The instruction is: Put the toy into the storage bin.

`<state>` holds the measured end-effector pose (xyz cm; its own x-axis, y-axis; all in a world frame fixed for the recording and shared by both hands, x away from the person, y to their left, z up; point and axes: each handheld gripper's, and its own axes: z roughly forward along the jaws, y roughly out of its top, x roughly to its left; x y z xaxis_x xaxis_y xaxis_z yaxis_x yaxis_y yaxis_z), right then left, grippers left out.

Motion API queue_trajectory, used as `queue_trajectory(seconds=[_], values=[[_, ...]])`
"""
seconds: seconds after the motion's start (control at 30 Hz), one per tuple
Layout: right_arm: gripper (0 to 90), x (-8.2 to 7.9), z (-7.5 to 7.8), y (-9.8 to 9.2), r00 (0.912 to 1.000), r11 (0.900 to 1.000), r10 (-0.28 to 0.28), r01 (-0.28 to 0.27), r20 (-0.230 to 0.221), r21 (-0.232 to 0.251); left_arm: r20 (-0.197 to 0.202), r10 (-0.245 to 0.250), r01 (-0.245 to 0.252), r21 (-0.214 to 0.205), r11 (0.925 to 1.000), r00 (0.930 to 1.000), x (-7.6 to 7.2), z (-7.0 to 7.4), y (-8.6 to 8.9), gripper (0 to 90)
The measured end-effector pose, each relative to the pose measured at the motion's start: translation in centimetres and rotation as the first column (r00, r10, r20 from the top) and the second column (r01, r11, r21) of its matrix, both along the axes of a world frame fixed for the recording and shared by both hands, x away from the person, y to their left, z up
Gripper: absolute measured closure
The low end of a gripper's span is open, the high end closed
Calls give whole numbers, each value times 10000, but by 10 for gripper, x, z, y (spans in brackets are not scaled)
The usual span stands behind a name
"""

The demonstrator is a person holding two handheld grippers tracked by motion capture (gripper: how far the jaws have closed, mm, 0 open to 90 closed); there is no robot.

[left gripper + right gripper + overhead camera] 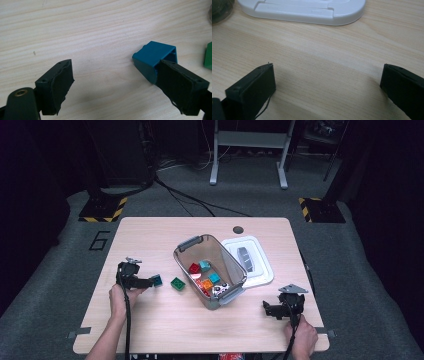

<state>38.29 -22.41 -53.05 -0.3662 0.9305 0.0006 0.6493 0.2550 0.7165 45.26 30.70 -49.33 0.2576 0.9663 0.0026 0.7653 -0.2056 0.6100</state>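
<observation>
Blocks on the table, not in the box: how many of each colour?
Blue block: 1
Green block: 1
Total: 2

Lid point(248, 260) right of bin point(187, 256)

One large digit "6" point(99, 240), marked in dark strokes on the grey floor point(60, 270) just off the far left corner of the desk point(150, 320). Yellow-and-black hazard stripes point(116, 210) on the two black floor plates beyond the desk's far corners: signs without wording. Nothing else legible; no lettering readable on the white lid point(260, 265) or the toy blocks.
</observation>
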Motion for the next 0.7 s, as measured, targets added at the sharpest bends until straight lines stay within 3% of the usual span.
queue_trajectory(seconds=[0.17, 0.4, 0.7], values=[[0, 0, 0, 0, 10000, 10000, 3, -3, 0, 0, 140, -70, 73, -207, 9998, 9999, 3, -2, -12, 69], [0, 0, 0, 0, 10000, 10000, 0, 0, -5, 1, 148, 5, -3, -101, 9999, 9999, 13, -9, -25, 101], [0, 0, 0, 0, 10000, 10000, 4, -4, -1, -2, 0, 245, -245, -416, 9988, 9997, 10, -8, -9, 155]])
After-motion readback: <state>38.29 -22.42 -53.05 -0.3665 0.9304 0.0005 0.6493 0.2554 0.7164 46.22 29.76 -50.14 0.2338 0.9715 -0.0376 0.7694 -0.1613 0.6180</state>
